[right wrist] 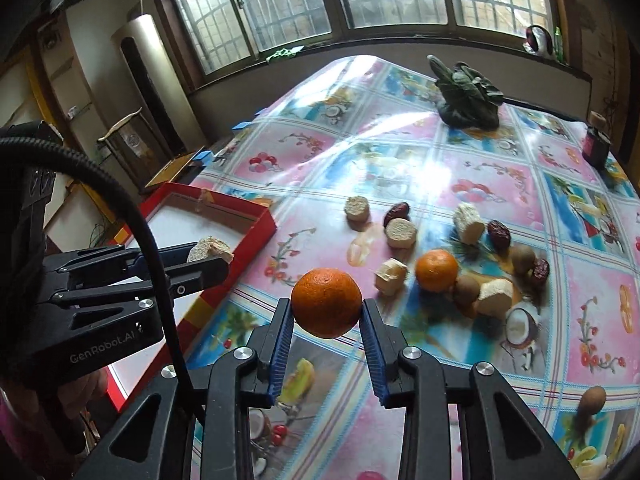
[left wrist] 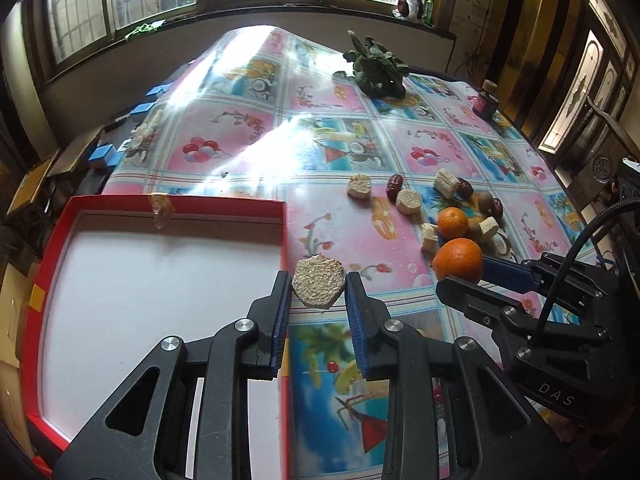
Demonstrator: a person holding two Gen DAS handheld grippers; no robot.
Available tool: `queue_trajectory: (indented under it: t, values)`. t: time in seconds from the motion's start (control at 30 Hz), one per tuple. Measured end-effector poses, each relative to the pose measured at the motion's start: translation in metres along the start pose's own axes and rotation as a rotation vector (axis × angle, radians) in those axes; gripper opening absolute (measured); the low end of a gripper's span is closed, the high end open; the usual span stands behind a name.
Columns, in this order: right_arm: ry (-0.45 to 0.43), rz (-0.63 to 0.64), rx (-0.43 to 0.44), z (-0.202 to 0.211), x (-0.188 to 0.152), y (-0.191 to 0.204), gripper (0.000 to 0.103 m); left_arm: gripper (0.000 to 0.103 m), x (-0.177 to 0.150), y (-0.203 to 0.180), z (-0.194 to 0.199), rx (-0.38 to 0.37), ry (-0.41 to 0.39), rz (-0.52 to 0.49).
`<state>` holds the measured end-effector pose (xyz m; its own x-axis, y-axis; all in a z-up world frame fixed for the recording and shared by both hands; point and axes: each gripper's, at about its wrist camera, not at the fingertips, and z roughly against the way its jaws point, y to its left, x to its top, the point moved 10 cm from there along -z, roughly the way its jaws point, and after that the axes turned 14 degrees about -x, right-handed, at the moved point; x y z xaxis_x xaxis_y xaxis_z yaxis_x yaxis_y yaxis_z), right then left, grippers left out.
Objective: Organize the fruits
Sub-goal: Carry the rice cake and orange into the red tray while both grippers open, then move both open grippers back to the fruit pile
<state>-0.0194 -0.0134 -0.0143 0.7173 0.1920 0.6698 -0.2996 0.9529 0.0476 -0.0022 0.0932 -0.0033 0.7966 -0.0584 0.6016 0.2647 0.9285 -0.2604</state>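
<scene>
My left gripper (left wrist: 319, 286) is shut on a pale cut fruit chunk (left wrist: 318, 285) and holds it above the right rim of the red tray (left wrist: 180, 202), whose white floor shows nothing lying in it. My right gripper (right wrist: 326, 307) is shut on an orange (right wrist: 326, 302) and holds it above the tablecloth, just right of the left gripper (right wrist: 208, 258). Another orange (right wrist: 436, 271), several pale chunks (right wrist: 401, 232), red dates (right wrist: 396, 212) and brown kiwis (right wrist: 523, 256) lie on the cloth to the right.
A leafy green vegetable (right wrist: 468, 96) lies at the table's far side. A dark jar (right wrist: 596, 144) stands at the far right corner. A lone kiwi (right wrist: 592, 400) lies near the front right. Windows and a wall run behind the table.
</scene>
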Motion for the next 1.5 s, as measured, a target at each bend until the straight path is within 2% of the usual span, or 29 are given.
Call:
queue_trajectory:
  t: [0.23,0.47,0.83,1.03,1.1,1.13,1.23,1.37,1.5]
  values:
    - [0.000,0.092,0.070,-0.013,0.019,0.056,0.033,0.026,-0.004,0.054,0.014,0.089,-0.015,0.095]
    - [0.022,0.158,0.115,-0.039,0.035,0.097,0.033,0.026,-0.010,0.095,0.011,0.150,-0.005,0.174]
    - [0.074,0.244,0.108,-0.089,0.041,0.127,0.033,0.026,-0.006,0.134,-0.006,0.191,0.009,0.252]
    - [0.084,0.289,0.109,-0.101,0.038,0.136,0.033,0.026,-0.012,0.144,-0.012,0.179,0.017,0.316]
    - [0.086,0.300,0.114,-0.101,0.037,0.139,0.037,0.027,-0.013,0.146,-0.011,0.175,0.011,0.334]
    - [0.081,0.304,0.114,-0.100,0.037,0.140,0.041,0.030,-0.013,0.146,-0.011,0.169,0.008,0.342]
    - [0.070,0.299,0.108,-0.095,0.037,0.140,0.042,0.048,-0.013,0.146,-0.006,0.182,0.004,0.348]
    - [0.042,0.243,0.119,-0.079,0.041,0.129,0.042,0.050,-0.010,0.139,0.005,0.208,-0.034,0.315]
    - [0.012,0.208,0.115,-0.059,0.042,0.113,0.042,0.051,-0.007,0.122,0.009,0.203,-0.050,0.280]
